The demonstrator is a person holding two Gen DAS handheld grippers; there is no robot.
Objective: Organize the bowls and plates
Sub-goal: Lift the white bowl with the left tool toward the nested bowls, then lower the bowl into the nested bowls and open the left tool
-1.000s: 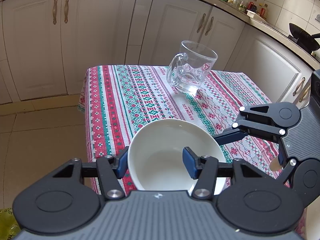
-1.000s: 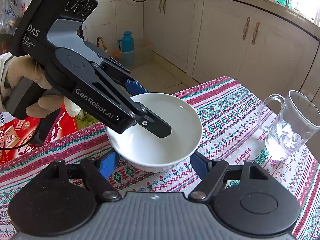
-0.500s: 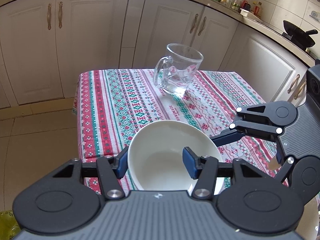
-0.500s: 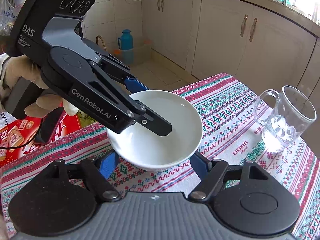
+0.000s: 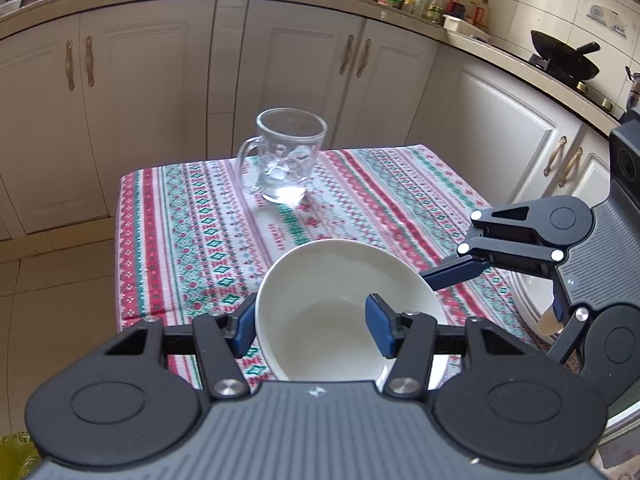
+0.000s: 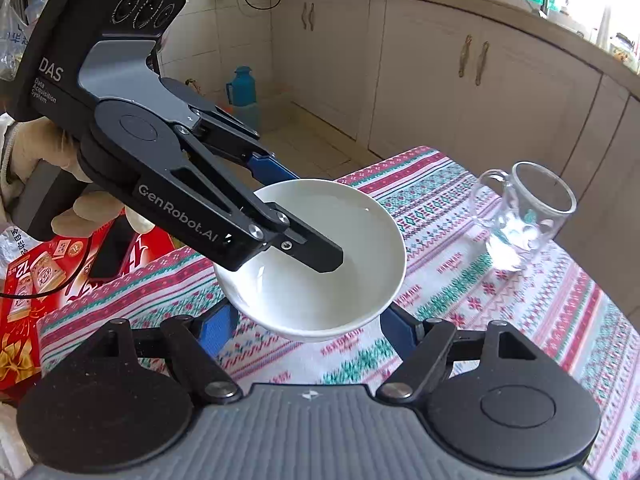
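A white bowl (image 5: 336, 304) (image 6: 320, 248) is held above the patterned tablecloth (image 5: 192, 236) (image 6: 520, 312). My left gripper (image 5: 312, 330) (image 6: 292, 216) is shut on the bowl's rim, one finger inside the bowl and one outside. My right gripper (image 6: 304, 330) is open, its blue fingers either side of the bowl from below and not clamped on it. It shows at the right of the left wrist view (image 5: 472, 270), one finger reaching under the bowl's far rim.
A clear glass mug (image 5: 286, 156) (image 6: 520, 216) stands on the cloth beyond the bowl. A white plate edge (image 5: 524, 300) shows by the right gripper. Red boxes (image 6: 36, 272) lie left of the table. Kitchen cabinets (image 5: 280, 88) stand behind.
The bowl has risen off the cloth in the left gripper. Both views have pulled back and up, so the mug looks farther away. The right gripper stays open under the bowl.
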